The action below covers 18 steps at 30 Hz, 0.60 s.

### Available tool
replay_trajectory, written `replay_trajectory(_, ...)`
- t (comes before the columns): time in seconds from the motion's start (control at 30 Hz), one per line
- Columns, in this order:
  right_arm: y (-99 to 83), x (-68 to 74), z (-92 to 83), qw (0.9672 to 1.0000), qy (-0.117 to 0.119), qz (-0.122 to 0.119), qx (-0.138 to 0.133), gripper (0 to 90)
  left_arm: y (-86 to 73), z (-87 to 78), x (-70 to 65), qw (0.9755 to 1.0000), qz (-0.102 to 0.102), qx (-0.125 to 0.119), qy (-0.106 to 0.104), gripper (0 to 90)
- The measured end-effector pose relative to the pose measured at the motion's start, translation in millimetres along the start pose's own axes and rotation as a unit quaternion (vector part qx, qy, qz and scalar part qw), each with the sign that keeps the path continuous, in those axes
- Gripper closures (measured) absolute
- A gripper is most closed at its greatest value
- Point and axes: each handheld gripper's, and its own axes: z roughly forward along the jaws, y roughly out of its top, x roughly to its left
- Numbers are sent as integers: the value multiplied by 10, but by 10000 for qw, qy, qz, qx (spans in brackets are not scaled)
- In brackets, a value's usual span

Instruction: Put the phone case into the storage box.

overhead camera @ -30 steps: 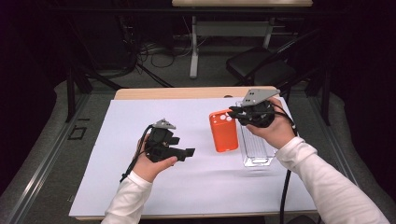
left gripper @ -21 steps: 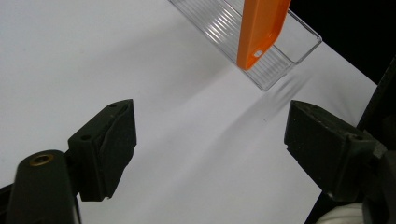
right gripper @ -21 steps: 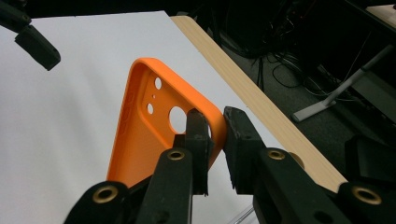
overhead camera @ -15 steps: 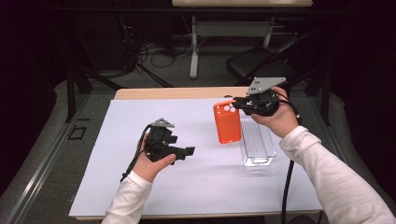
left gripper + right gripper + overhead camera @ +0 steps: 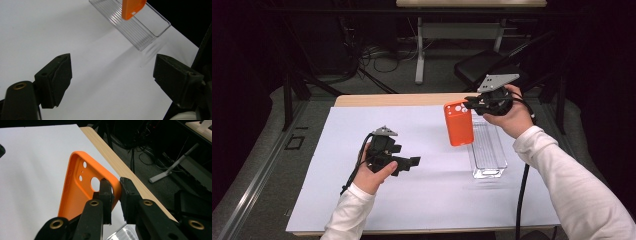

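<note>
High view first: my right gripper [image 5: 473,101] pinches the top corner of the orange plastic phone case [image 5: 458,123], which hangs with its long axis near upright at the far end of the clear ribbed plastic tray [image 5: 487,150]. That tray runs near to far on the white paper sheet [image 5: 337,200], close to the right edge of the table [image 5: 362,100]. My left gripper [image 5: 409,163] hovers over bare paper well to the left, so the right is the nearer one.

Left gripper view: its jaws have just been opening and stand spread with nothing between them; the case's lower end hangs over the tray, far ahead.

Right gripper view: jaws pressed on the case's corner beside its camera cut-out, the table's far edge close by. I judge the open room lies down along the tray.
</note>
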Motion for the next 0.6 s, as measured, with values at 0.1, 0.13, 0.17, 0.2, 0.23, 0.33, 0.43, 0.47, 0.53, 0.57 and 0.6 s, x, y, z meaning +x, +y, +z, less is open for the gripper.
replay_trajectory(0.1,19,-46,16,10000,-8,-12,14,806,0,-4,5,10000,2,-1,-4,159)
replay_trajectory(0.13,25,-58,19,10000,-4,-9,11,806,1,-6,9,10000,14,0,-10,156)
replay_trajectory(0.17,32,-71,23,10000,-10,-15,-6,806,1,-10,9,10000,-7,-8,-1,155)
replay_trajectory(0.2,39,-80,26,10000,-12,-9,-1,806,1,-13,12,10000,-10,-14,-12,155)
replay_trajectory(0.23,48,-91,30,10000,-25,-45,2,806,2,-17,14,10000,-10,-19,-22,155)
replay_trajectory(0.33,62,-120,46,10000,-59,-60,7,806,1,-21,14,10000,-19,-64,-12,155)
replay_trajectory(0.43,57,-154,70,9999,-71,-52,48,806,1,-25,15,10000,-22,-74,6,155)
replay_trajectory(0.47,52,-169,75,10000,-80,-19,50,806,0,-26,16,10000,-21,-72,8,155)
replay_trajectory(0.53,41,-199,87,9999,-114,12,71,806,0,-29,18,10000,-6,-72,8,155)
replay_trajectory(0.57,36,-215,92,9999,-138,21,95,806,-1,-30,16,10000,-20,-81,12,155)
replay_trajectory(0.6,31,-233,96,9998,-162,38,111,806,0,-33,16,10000,-27,-79,0,156)
